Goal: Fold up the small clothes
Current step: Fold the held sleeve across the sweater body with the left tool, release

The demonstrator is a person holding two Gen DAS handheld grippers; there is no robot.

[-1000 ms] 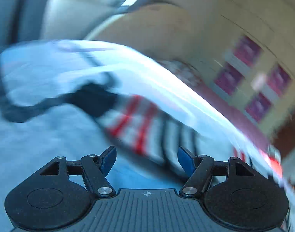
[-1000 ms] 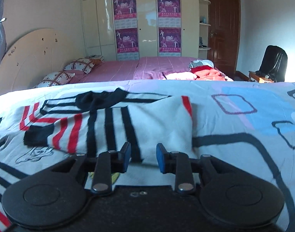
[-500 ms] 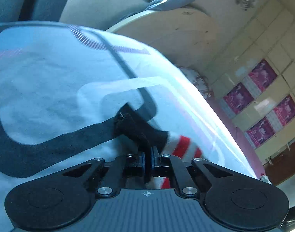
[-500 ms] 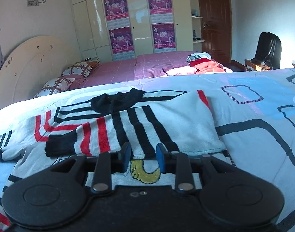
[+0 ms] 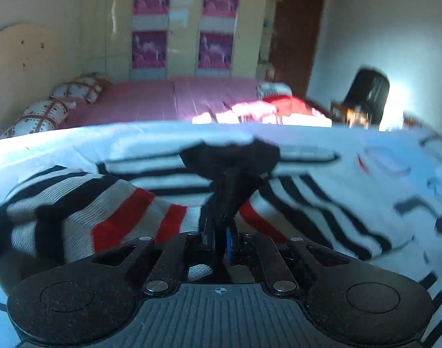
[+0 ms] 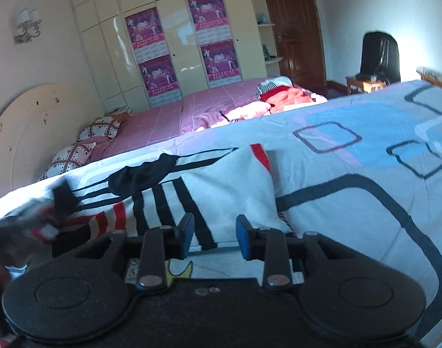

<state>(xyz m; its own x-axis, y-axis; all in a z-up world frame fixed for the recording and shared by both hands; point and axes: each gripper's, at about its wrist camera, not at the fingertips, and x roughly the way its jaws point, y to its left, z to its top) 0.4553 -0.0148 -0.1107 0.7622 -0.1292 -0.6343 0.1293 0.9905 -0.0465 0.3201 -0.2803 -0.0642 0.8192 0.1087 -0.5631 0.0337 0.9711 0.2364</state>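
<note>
A small white sweater (image 6: 221,185) with black and red stripes and a black collar lies on the bedspread. In the left wrist view my left gripper (image 5: 220,240) is shut on the sweater's black sleeve cuff (image 5: 225,194) and holds the striped sleeve (image 5: 110,214) lifted over the sweater body (image 5: 308,203). In the right wrist view my right gripper (image 6: 212,239) is open and empty, just above the sweater's near hem. The left gripper with the cuff shows blurred at that view's left edge (image 6: 47,217).
The blue and white patterned bedspread (image 6: 351,156) stretches to the right. Behind it stand a second bed with a pink cover (image 6: 192,110), pillows (image 6: 99,127) and a pile of clothes (image 6: 284,98). A black chair (image 6: 380,55) stands by the door.
My left gripper closed on the black cuff and has swung round, carrying the sleeve over the sweater body. My right gripper stayed open and tilted a little over the hem.
</note>
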